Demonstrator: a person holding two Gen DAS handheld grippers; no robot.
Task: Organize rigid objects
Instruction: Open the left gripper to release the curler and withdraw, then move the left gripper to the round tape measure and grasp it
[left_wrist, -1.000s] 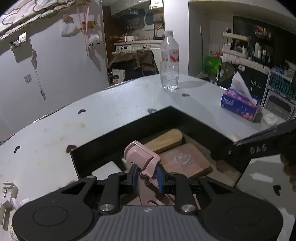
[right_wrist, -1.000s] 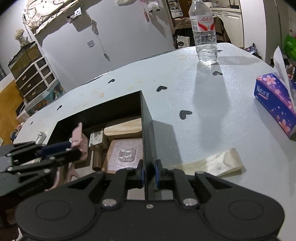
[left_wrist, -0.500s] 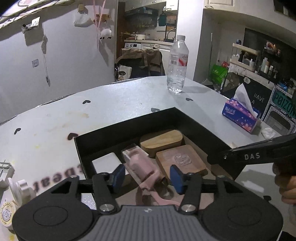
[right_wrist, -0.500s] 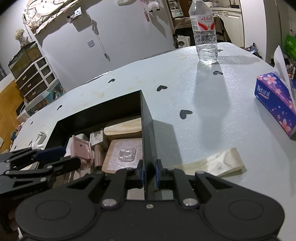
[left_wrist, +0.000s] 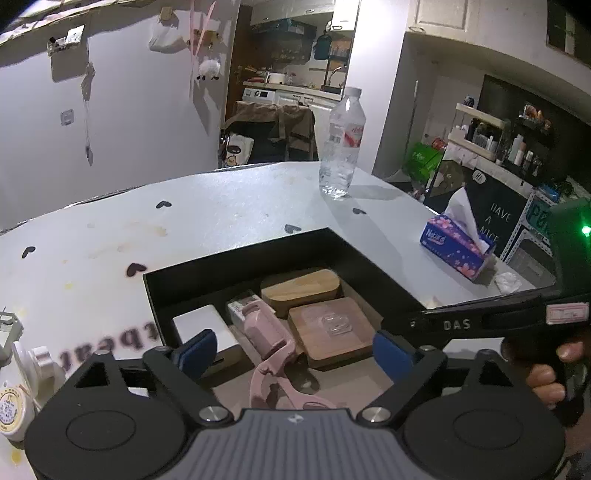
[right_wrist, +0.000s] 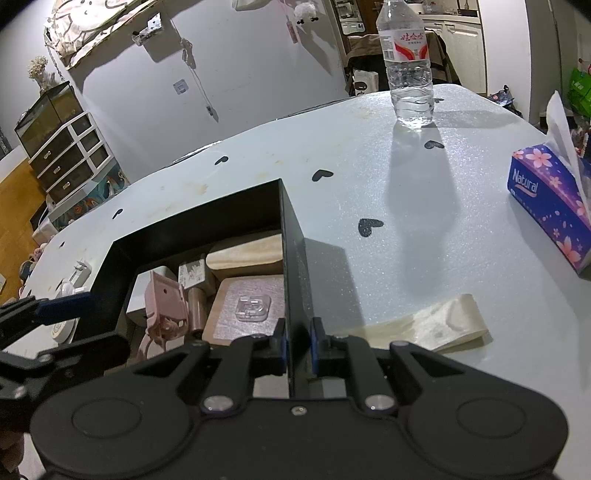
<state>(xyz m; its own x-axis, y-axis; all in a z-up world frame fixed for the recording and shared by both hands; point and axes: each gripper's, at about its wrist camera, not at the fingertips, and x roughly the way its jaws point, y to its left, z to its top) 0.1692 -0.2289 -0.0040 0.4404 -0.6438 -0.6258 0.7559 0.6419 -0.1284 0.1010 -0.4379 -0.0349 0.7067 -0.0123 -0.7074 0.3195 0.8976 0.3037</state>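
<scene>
**Now loose: pink tool lies in the box, right gripper pinches the wall**

Just ahead of the left gripper (left_wrist: 291, 349) and a little below it, the pink tool (left_wrist: 267, 334) lies inside the black box (left_wrist: 236, 258). The jaws are opening, their blue pads (left_wrist: 197, 347) standing wide to either side of the tool and touching none of it; the tool's looped handles run back under the gripper's body.

Beyond the tool's head sits a small printed packet (left_wrist: 240, 304). To the left of it is a white block (left_wrist: 205, 326); to the right, a square wooden piece (left_wrist: 334, 328) with a clear hook stuck on top. Farther ahead lies a rounded wooden piece (left_wrist: 299, 290).

The right gripper (right_wrist: 297, 347) is clenched on the box's right wall, one finger inside and one outside. A hand (left_wrist: 548, 376) holds its grip, seen at the right edge of the left view.

On the table (right_wrist: 369, 177) to the right of the right gripper lies a cream strip (right_wrist: 428, 326). Farther right is a tissue box (right_wrist: 550, 199), and well ahead stands a water bottle (right_wrist: 408, 64).
</scene>
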